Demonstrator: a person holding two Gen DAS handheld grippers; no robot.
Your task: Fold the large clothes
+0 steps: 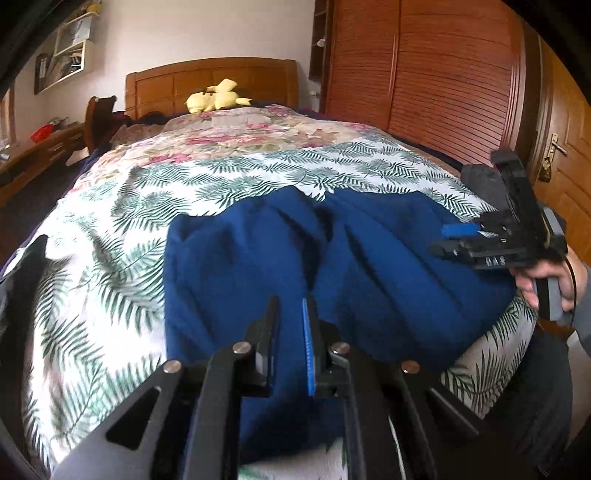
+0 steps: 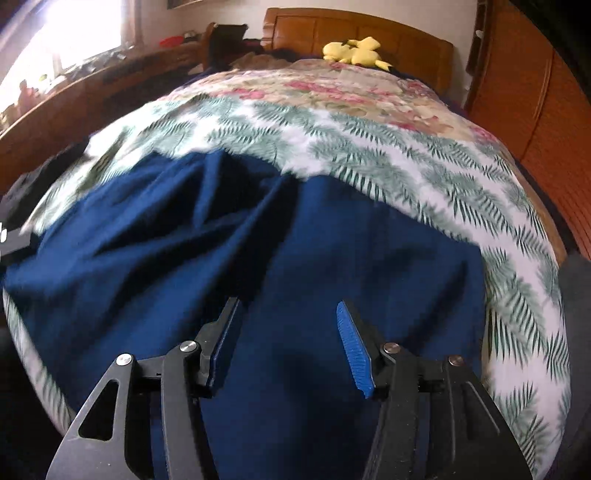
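- left gripper (image 1: 291, 306): fingers pulled in close with only a slim gap, and a fold of the navy garment (image 1: 332, 266) comes up between them, so it looks pinched at the near edge
- right gripper (image 2: 288, 317): fingers spread well apart, nothing between the pads, just blue cloth lying underneath. You can see the ribbed blue pad (image 2: 354, 354) on the right finger pretty clearly
- in the left wrist view the right gripper (image 1: 458, 236) sits out at the right side over the garment's right edge, with the person's hand (image 1: 546, 277) wrapped round its handle
- the garment itself: big dark blue piece spread on the near end of the bed, near the foot edge. Its long side runs left to right across the bed, not toward the headboard. Far edge has a little dip in the middle, and deep creases fan from the near edge toward the far one
- it lies on a white sheet with green fern leaves (image 1: 110, 229); beyond that, a pink floral quilt (image 1: 236, 133)
- way at the back, a yellow plush toy (image 1: 216, 98) sits against the wooden headboard (image 1: 166, 81)
- wooden slatted wardrobe (image 1: 436, 74) on the right, bright window (image 2: 74, 33) on the left in the right wrist view
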